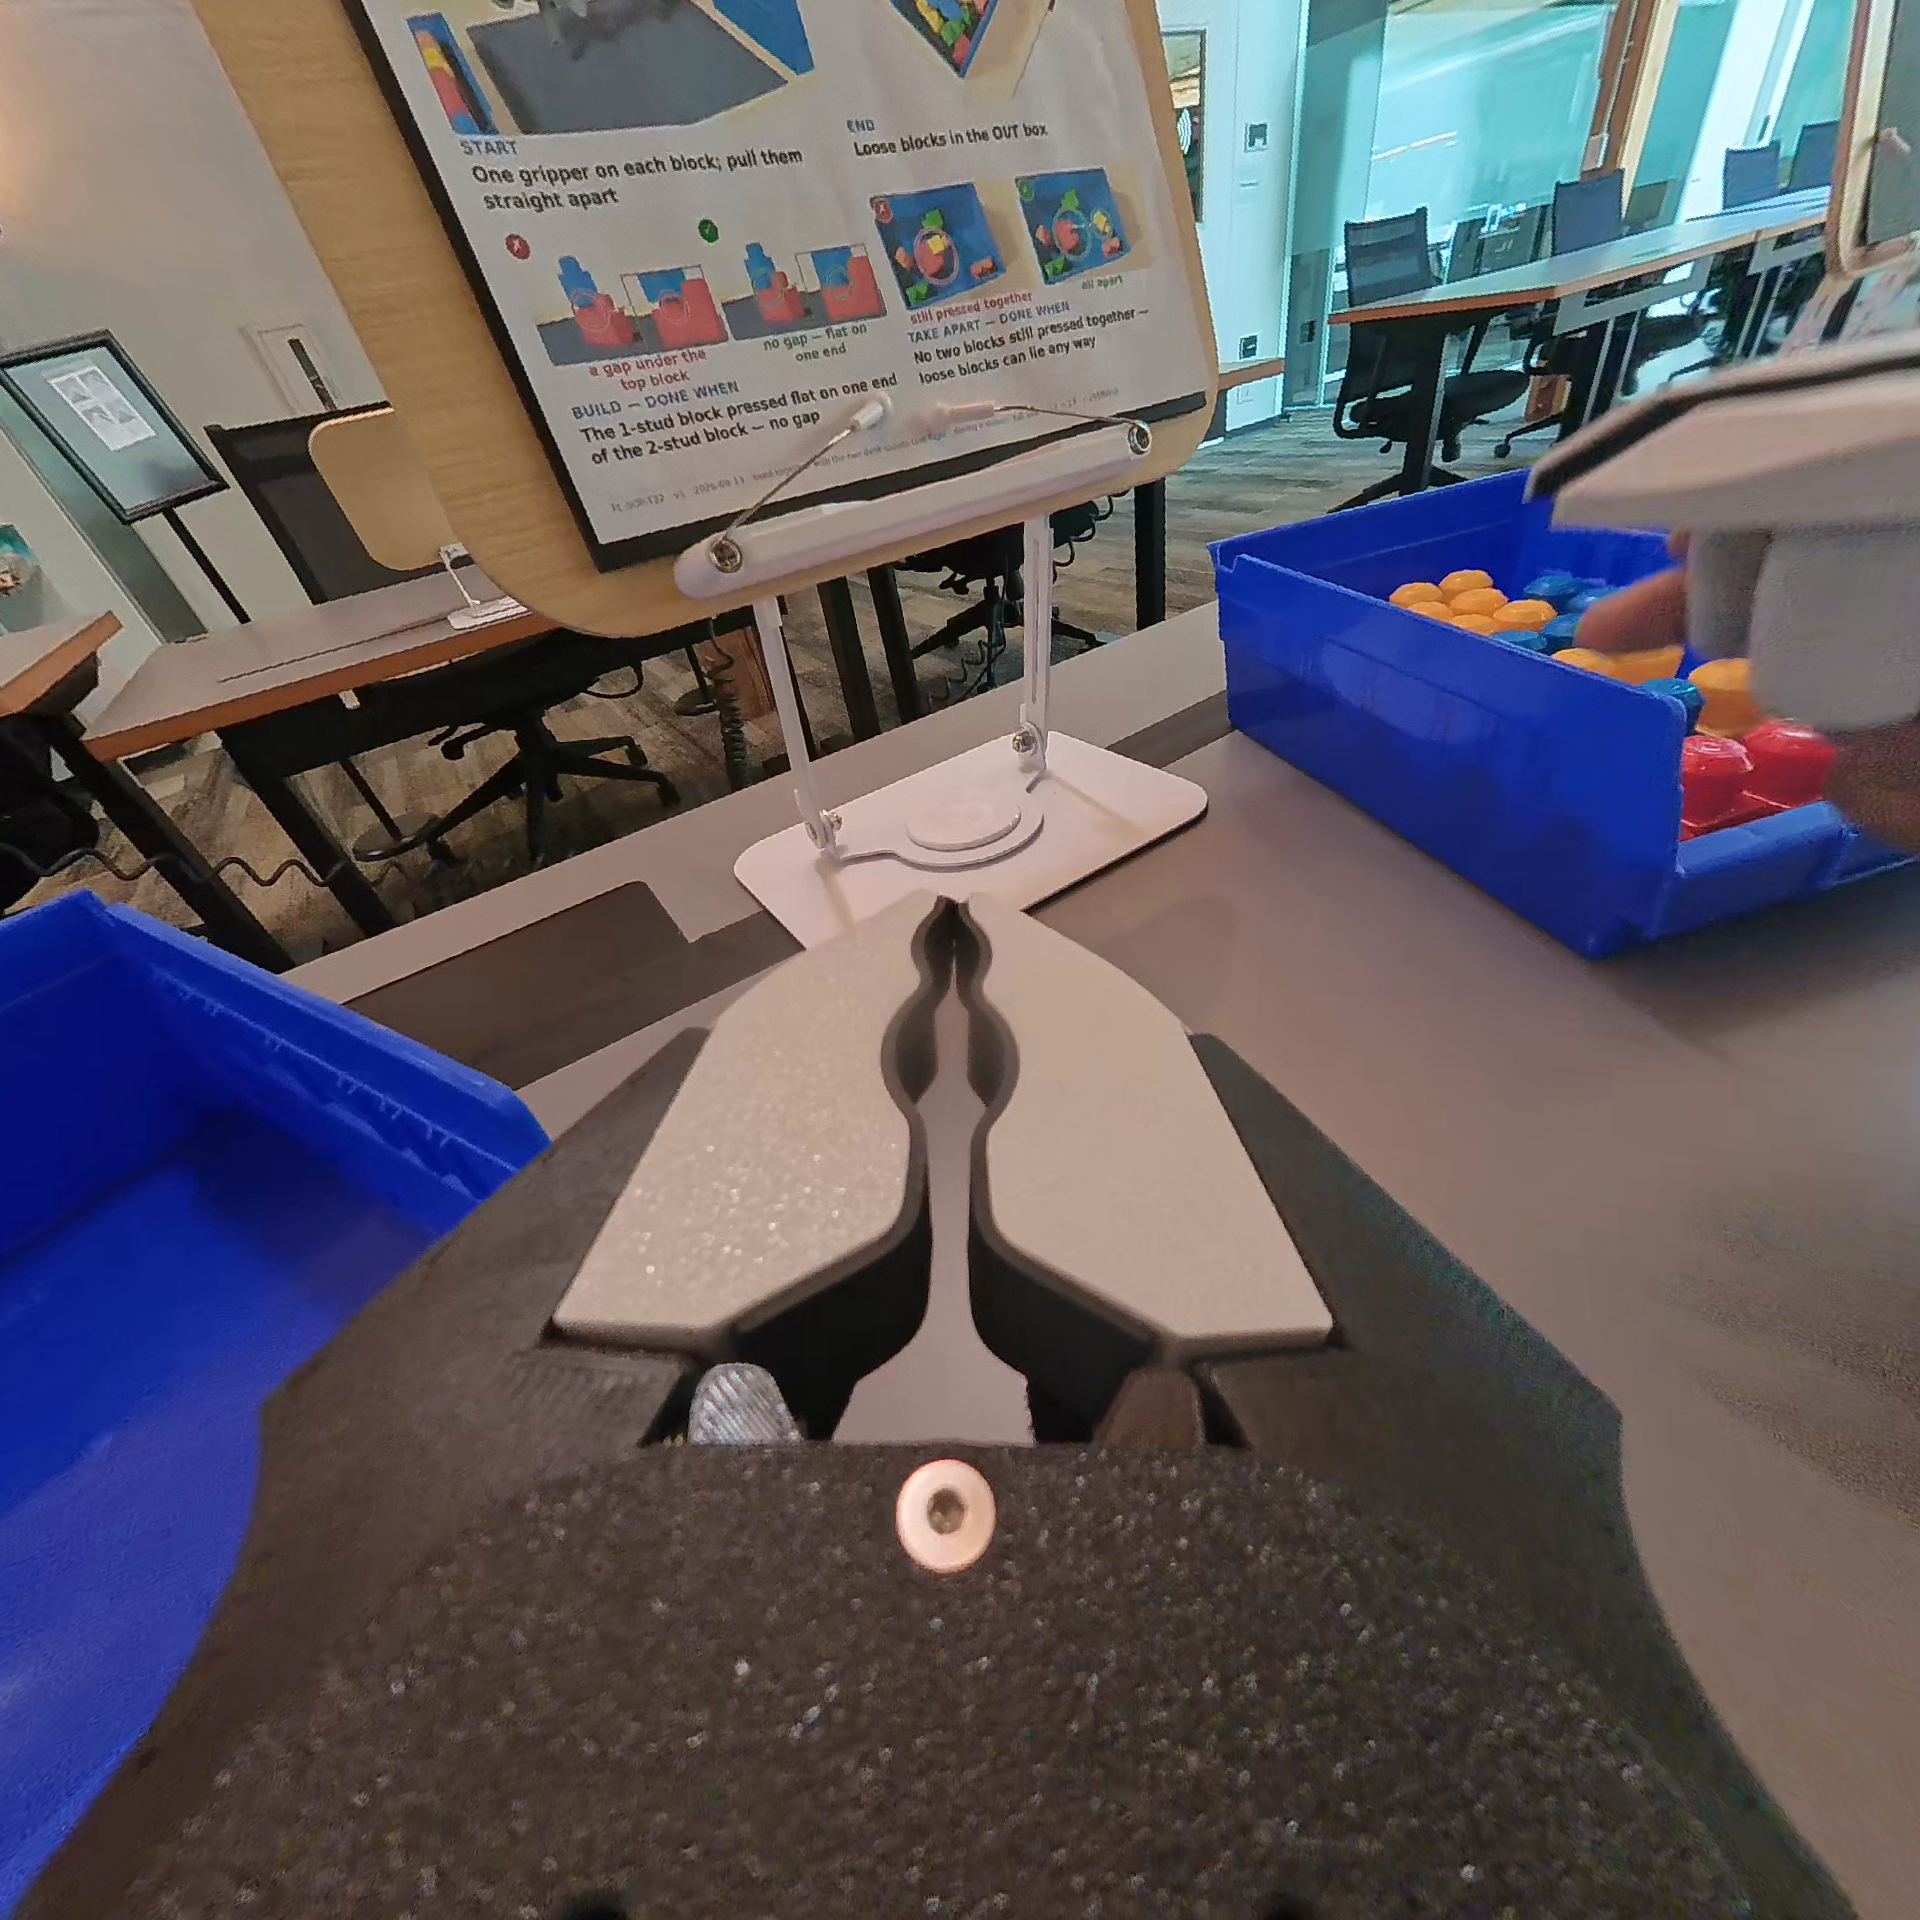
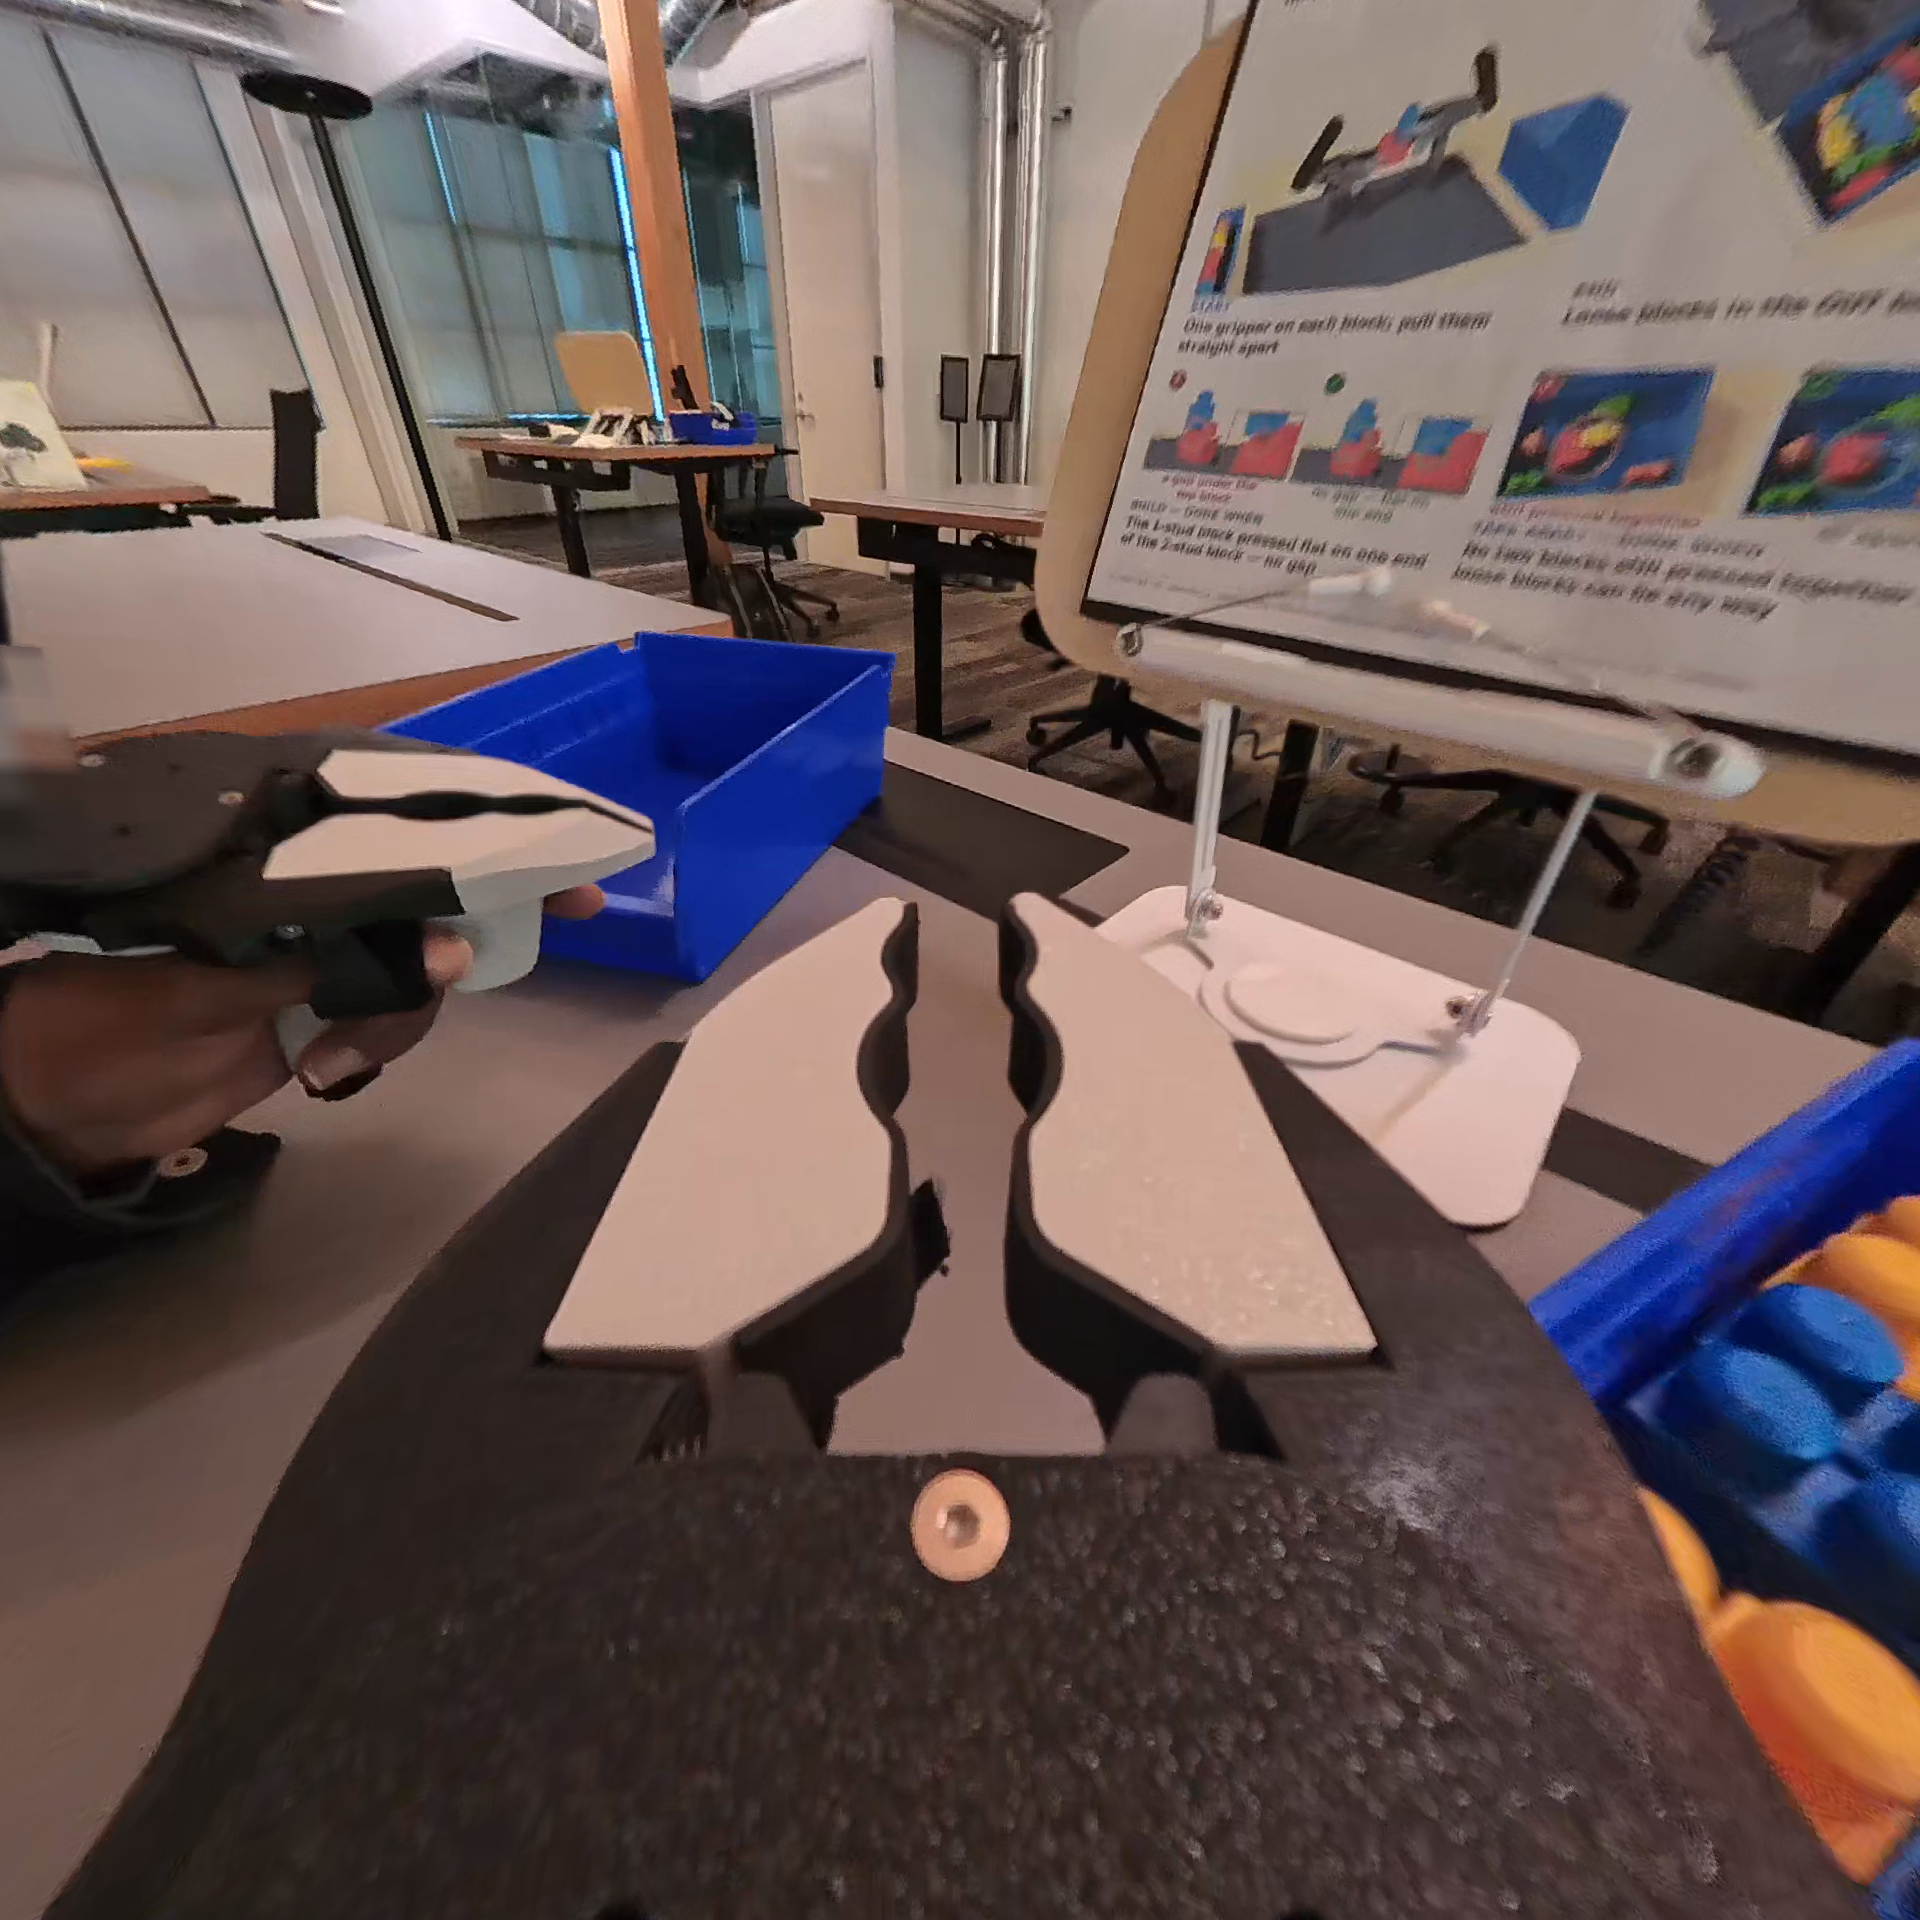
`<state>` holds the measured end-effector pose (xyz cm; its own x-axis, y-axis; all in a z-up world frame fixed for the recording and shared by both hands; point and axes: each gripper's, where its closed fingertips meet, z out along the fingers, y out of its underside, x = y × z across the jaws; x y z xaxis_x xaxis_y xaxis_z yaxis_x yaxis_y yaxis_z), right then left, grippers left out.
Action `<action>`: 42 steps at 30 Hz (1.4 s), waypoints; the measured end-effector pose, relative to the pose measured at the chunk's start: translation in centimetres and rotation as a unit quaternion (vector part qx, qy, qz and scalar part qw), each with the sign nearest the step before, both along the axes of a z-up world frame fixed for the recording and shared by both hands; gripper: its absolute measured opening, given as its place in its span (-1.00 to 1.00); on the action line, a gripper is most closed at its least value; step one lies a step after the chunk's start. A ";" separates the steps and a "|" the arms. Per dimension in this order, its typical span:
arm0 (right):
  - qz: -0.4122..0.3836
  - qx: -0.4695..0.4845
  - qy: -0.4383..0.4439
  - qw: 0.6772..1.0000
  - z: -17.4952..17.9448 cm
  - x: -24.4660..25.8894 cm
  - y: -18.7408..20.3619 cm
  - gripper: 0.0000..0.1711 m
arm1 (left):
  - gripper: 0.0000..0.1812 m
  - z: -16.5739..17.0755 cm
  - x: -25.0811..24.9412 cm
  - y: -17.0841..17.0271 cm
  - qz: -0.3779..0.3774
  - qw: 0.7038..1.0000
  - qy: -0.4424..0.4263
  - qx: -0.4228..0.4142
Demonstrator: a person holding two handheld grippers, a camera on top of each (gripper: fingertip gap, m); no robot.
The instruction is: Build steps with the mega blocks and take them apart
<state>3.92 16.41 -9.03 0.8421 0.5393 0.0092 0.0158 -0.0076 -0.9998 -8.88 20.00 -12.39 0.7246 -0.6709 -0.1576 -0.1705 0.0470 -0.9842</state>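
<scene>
My left gripper (image 1: 954,916) is shut and empty, held above the grey table and pointing at the base of a stand. It also shows in the right wrist view (image 2: 639,821), held by a hand. My right gripper (image 2: 958,914) is open by a small gap and empty above the table; in the left wrist view it is blurred at the right edge (image 1: 1558,483) above the block bin. A blue bin (image 1: 1455,748) at the right holds orange blocks (image 1: 1465,603), blue blocks (image 1: 1558,592) and red blocks (image 1: 1745,774). In the right wrist view the bin (image 2: 1704,1236) shows at the right edge.
An empty blue bin (image 2: 769,779) stands at the left of the table, also in the left wrist view (image 1: 156,1195). A white stand (image 1: 977,821) with an instruction sheet on a wooden board (image 1: 790,260) stands at the back middle. Office desks and chairs lie beyond the table. Some 15 cm of space lies between my two pairs of fingers.
</scene>
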 end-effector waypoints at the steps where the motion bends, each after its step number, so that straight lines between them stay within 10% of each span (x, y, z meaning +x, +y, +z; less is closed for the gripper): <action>1: -0.003 0.001 -0.001 1.000 -0.8 -0.4 0.2 -0.88 | -1.00 0.0 0.0 0.0 0.001 1.000 0.001 0.001; 13: -0.079 0.036 0.001 0.996 -2.2 1.7 0.4 -1.00 | -1.00 2.7 -2.5 1.3 0.056 0.997 -0.001 0.057; 22: -0.086 0.046 -0.017 0.995 -2.2 1.8 0.2 -1.00 | -0.58 10.1 -21.0 2.6 0.269 0.961 -0.013 0.068; 27: -0.080 0.040 -0.018 0.996 -2.3 1.5 0.3 -1.00 | -0.25 4.4 -29.7 2.8 0.350 0.936 -0.027 -0.035; 34: -0.082 0.036 -0.026 0.996 -2.6 1.6 0.2 -1.00 | -0.16 -6.1 -28.5 5.3 0.340 0.924 0.003 -0.178; 39: -0.077 0.037 -0.029 0.996 -2.6 1.6 0.1 -1.00 | -0.86 -7.3 -27.8 7.4 0.359 0.909 0.009 -0.213; 42: -0.077 0.037 -0.025 0.996 -2.5 1.8 0.1 -1.00 | -0.95 -7.2 -28.6 7.6 0.382 0.901 0.013 -0.207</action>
